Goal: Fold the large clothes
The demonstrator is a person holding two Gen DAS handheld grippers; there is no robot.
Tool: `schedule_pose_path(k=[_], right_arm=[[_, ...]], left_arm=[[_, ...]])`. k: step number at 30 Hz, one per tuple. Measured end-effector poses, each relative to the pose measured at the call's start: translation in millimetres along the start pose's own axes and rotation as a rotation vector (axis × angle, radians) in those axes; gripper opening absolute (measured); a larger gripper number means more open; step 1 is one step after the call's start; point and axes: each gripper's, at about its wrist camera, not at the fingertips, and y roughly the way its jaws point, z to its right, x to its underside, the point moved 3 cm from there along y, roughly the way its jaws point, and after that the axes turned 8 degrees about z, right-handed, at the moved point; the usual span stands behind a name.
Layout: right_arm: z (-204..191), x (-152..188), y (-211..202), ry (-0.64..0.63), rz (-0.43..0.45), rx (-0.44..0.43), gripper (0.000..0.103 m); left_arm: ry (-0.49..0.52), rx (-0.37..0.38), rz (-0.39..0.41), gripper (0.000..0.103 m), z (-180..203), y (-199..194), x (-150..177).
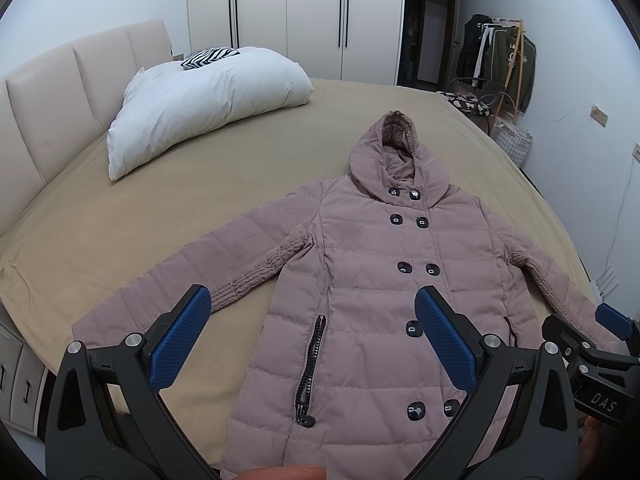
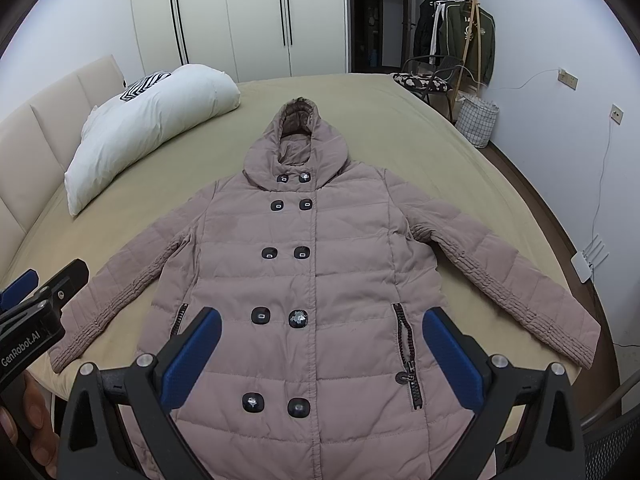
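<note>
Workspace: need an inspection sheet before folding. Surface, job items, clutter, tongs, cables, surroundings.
Surface: bed, tan sheet, smooth.
Job items: coat spread flat, front up, buttoned, hood toward the far side, both sleeves spread out; no fold made yet.
Clutter: pillow at the headboard end, apart from the coat.
Tongs: left tongs open, above the coat's lower part; right tongs open, above its lower front; neither grips anything.
Cables: cable down the right wall, off the bed.
Surroundings: wardrobe, clothes rack, chair, basket.
</note>
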Motion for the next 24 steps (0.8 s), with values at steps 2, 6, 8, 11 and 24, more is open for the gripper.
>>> schedule_pose_path(k=[2,6,8,11,24], right_arm=[[0,-1,0,0.0,-0.002,-0.001,0.103],[-3,6,2,-0.001,-0.005,-0.002,0.103],[-8,16,8,-0.002,-0.007,-0.002,0.103],[-8,17,7,-0.003,-0.01,-0.003,0.103],[-7,14,22,0.002,-0.042,-0.016,0.103]], left_arm=[[-0.001,0.0,0.0,0.103,0,0,0],[-0.001,0.0,-0.001,0.103,0,0,0],[-0.001,-0.003,-0.001,0.103,0,2,5],[-0.002,-0.009,0.0,0.103,-1,3,9],[-0.027,0.009,-0.029,0.103,-15,21,23]])
